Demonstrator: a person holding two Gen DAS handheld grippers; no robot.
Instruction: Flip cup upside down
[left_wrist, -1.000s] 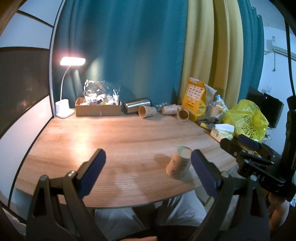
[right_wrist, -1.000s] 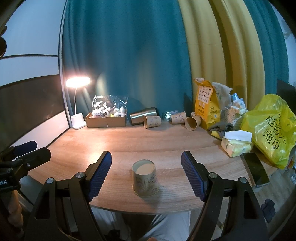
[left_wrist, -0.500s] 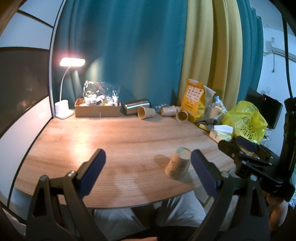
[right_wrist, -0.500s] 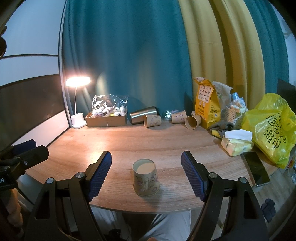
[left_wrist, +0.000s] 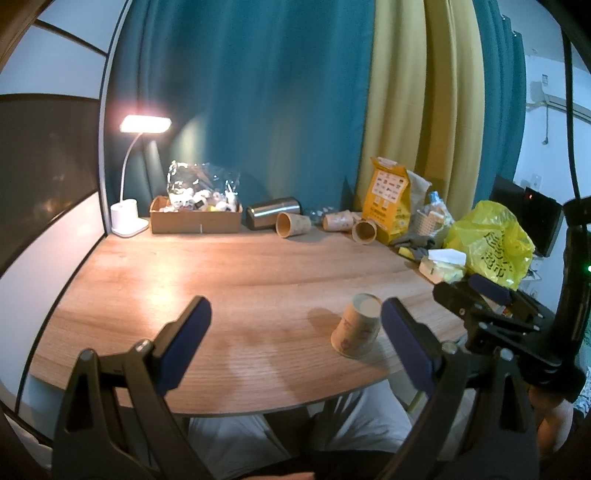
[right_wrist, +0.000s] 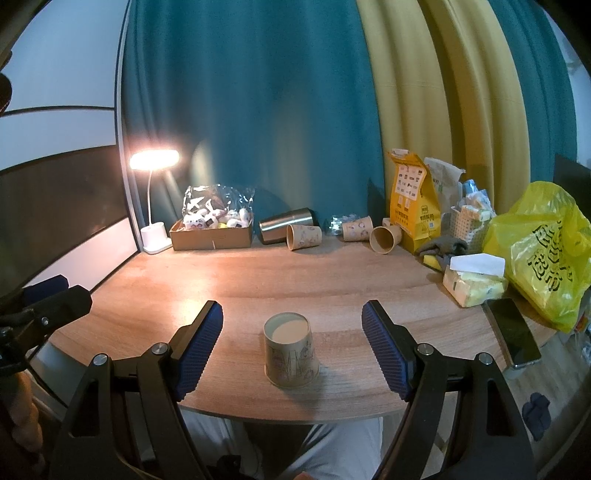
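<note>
A printed paper cup (right_wrist: 291, 350) stands upside down, base up, near the front edge of the wooden table (right_wrist: 332, 280). It also shows in the left wrist view (left_wrist: 356, 326). My right gripper (right_wrist: 292, 345) is open and empty, with the cup between its blue pads but apart from them. My left gripper (left_wrist: 295, 341) is open and empty, held over the table's front edge left of the cup. The right gripper shows in the left wrist view (left_wrist: 484, 299).
At the back lie three paper cups on their sides (right_wrist: 303, 236) (right_wrist: 356, 229) (right_wrist: 384, 239), a steel tumbler (right_wrist: 284, 225), a cardboard box of packets (right_wrist: 212, 230) and a lit lamp (right_wrist: 155, 162). Yellow bags (right_wrist: 543, 251), tissues (right_wrist: 474, 282) and a phone (right_wrist: 511, 332) crowd the right.
The views shift very slightly; the cup stays upside down and both grippers stay open in about the same places.
</note>
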